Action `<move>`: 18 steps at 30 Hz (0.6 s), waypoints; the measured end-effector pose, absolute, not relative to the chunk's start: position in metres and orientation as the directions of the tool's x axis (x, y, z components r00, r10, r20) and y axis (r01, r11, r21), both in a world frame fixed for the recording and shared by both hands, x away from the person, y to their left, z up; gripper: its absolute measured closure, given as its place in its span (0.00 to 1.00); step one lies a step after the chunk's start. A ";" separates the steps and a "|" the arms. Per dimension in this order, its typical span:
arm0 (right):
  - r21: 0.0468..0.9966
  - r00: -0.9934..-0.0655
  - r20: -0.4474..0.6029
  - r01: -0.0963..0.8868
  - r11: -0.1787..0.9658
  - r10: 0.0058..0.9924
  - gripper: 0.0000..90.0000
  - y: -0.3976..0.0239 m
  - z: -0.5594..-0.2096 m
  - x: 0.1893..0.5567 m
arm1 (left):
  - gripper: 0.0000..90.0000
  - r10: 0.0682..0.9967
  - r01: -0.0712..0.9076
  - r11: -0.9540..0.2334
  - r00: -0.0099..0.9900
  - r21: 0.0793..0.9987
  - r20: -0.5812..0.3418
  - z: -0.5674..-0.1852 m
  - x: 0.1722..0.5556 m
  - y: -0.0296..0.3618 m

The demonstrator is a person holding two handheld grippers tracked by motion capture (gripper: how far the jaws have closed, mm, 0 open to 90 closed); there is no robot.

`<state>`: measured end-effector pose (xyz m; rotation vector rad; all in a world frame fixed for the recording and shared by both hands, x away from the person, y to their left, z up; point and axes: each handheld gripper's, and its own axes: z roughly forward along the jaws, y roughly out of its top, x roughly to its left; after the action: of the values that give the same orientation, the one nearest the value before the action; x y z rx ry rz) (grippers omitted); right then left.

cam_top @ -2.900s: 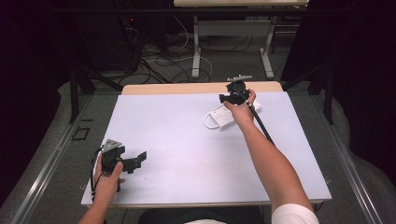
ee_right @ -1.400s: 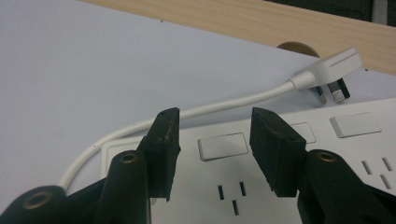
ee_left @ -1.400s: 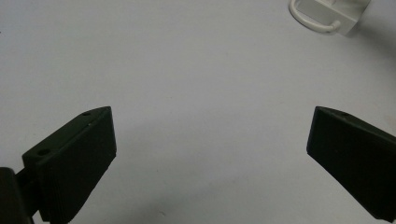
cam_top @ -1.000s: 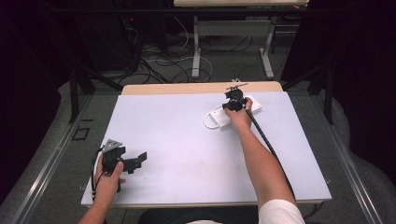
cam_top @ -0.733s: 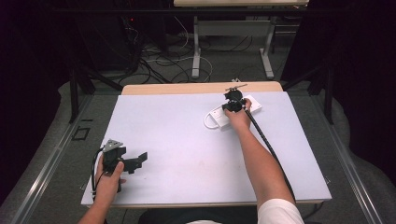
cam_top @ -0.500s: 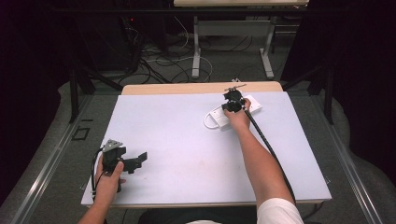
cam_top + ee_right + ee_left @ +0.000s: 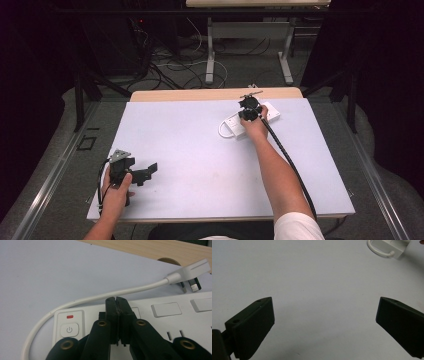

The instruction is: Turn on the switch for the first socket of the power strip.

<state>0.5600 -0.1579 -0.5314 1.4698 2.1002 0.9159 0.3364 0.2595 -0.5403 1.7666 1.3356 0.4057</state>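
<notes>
Your left gripper [image 7: 145, 172] rests at the near left corner of the white table [image 7: 190, 145], its jaws spread wide with bare tabletop between them, gripping nothing. Looking along those jaws in the left gripper view, the power strip [image 7: 390, 247] lies far off at the upper right with the loop of its cable beside it. From the high view, the power strip [image 7: 252, 119] sits on the far right part of the table, close to the wooden edge strip, and its long axis runs from near-left up to far-right. It is a flat white bar; in the right gripper view it has a power button [image 7: 69, 329] with a small red mark above it at the left end, and sockets along it to the right. Its white cable [image 7: 100, 296] curves from that switch end round to a white plug [image 7: 190, 271] lying on the table just beyond the bar. Your right gripper [image 7: 116, 301] has just been closing: its jaws now meet with nothing between them, tips poised right over the bar next to the switch.
</notes>
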 end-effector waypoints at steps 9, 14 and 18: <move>0.716 -0.353 0.042 0.663 0.218 0.935 1.00 -0.157 -0.532 0.560 | 0.02 0.898 0.619 -0.053 0.373 0.783 -0.234 -0.540 0.336 0.260; 0.711 -0.354 0.052 0.670 0.214 0.934 1.00 -0.157 -0.534 0.560 | 0.02 0.897 0.618 -0.053 0.374 0.784 -0.234 -0.540 0.336 0.260; 0.715 -0.348 0.055 0.668 0.206 0.936 1.00 -0.157 -0.534 0.559 | 0.02 0.898 0.619 -0.054 0.374 0.783 -0.234 -0.540 0.336 0.260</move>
<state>0.5592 -0.1572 -0.5343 1.4932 2.0958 0.9324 0.3362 0.2598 -0.5402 1.7648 1.3361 0.4027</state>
